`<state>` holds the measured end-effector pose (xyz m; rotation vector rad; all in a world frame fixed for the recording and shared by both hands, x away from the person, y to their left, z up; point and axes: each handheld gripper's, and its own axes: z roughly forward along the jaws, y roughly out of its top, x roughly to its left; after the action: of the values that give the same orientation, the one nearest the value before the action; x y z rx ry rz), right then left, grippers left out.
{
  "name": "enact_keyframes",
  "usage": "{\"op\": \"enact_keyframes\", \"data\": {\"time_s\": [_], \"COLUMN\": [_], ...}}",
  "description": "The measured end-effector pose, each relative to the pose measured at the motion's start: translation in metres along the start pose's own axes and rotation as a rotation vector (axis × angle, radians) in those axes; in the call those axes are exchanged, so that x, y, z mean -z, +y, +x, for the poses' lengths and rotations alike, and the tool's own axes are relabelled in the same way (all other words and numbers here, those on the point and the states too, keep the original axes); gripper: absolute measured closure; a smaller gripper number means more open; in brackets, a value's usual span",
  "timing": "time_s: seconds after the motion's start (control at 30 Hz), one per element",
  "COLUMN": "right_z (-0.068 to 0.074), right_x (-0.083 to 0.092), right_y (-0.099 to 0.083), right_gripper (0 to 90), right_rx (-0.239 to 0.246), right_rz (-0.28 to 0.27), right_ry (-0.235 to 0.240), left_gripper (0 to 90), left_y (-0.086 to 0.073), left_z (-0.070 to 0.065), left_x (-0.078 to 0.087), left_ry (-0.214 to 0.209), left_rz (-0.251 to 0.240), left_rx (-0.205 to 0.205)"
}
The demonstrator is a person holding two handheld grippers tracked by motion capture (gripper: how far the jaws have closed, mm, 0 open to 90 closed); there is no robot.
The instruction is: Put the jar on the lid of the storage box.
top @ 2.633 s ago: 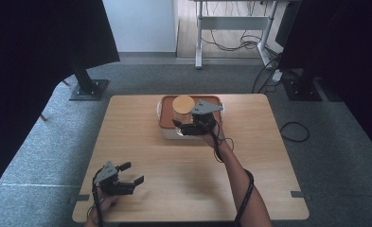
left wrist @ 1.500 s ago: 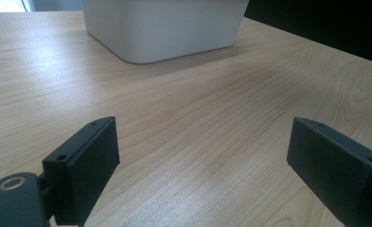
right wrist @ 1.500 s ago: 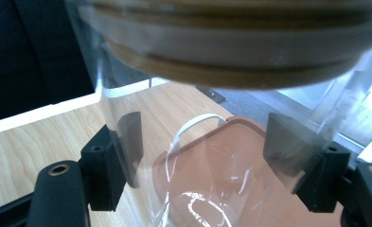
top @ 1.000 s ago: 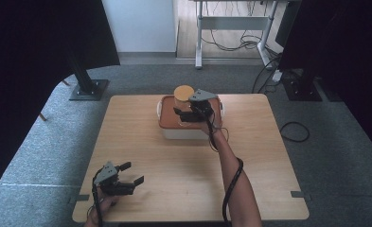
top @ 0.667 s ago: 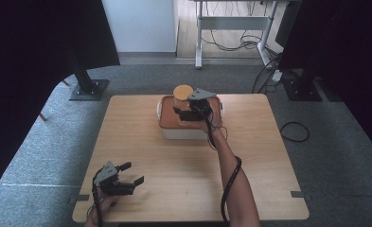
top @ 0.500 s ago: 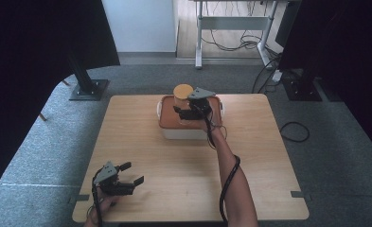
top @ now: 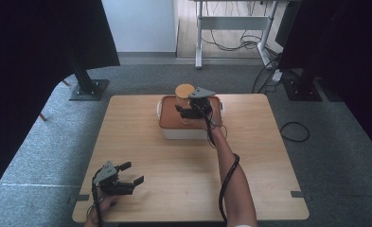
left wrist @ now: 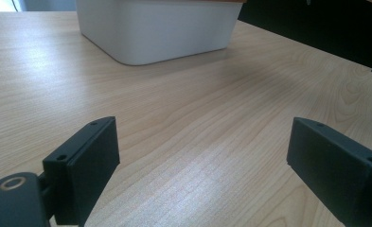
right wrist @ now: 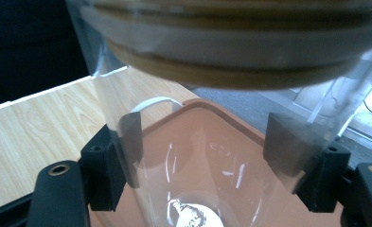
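- Gripping a clear jar [right wrist: 198, 142] with a wooden lid [top: 184, 90], the right gripper [top: 191, 111] holds it over the orange-lidded white box [top: 183, 132].
- Left gripper [top: 129, 174] rests wide open, holding nothing, near the table [top: 269, 156] edge.

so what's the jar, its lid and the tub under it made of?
Jar: clear glass or hard plastic, see-through with glints. Its lid: pale wood or bamboo by colour, matte. Tub: white plastic, smooth satin walls; its brown-orange cover looks plastic too.
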<state>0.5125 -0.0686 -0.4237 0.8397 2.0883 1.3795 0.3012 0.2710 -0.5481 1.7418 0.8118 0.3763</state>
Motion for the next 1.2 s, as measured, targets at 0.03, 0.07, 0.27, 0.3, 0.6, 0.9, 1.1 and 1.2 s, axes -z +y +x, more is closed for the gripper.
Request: {"op": "enact_keyframes", "data": {"time_s": [0.03, 0.07, 0.27, 0.3, 0.6, 0.9, 1.1, 1.2], "right_z": [-0.001, -0.002, -0.005, -0.005, -0.01, -0.016, -0.016, -0.016], "right_x": [0.0, -0.001, -0.005, -0.006, -0.006, -0.005, -0.004, -0.004], "right_y": [-0.001, -0.002, -0.006, -0.006, -0.009, -0.011, -0.011, -0.011], "right_gripper": [25.6, 25.6, 25.6, 25.6, 25.5, 25.2, 25.2, 25.3], "right_rx": [-0.004, -0.007, -0.001, -0.008, -0.054, -0.101, -0.103, -0.103], "right_rz": [0.001, 0.003, 0.018, 0.014, 0.001, 0.004, 0.002, 0.003], "right_ry": [-0.003, -0.006, -0.019, -0.017, -0.013, -0.01, -0.01, -0.01], "left_gripper": [9.8, 9.8, 9.9, 9.8, 9.8, 9.8, 9.8, 9.8], "left_y": [0.0, 0.0, 0.0, 0.0, 0.0, 0.0, 0.0, 0.0], "left_z": [0.0, 0.0, 0.001, 0.001, 0.0, 0.0, 0.001, 0.001], "left_x": [0.0, 0.0, 0.0, 0.0, 0.0, 0.0, 0.0, 0.0], "left_ry": [0.0, 0.0, -0.006, -0.006, -0.002, -0.004, -0.004, -0.003], "left_rz": [0.0, 0.001, -0.001, -0.001, 0.0, 0.0, 0.001, 0.001], "left_rx": [0.0, 0.0, 0.001, 0.001, 0.001, 0.001, 0.002, 0.003]}}
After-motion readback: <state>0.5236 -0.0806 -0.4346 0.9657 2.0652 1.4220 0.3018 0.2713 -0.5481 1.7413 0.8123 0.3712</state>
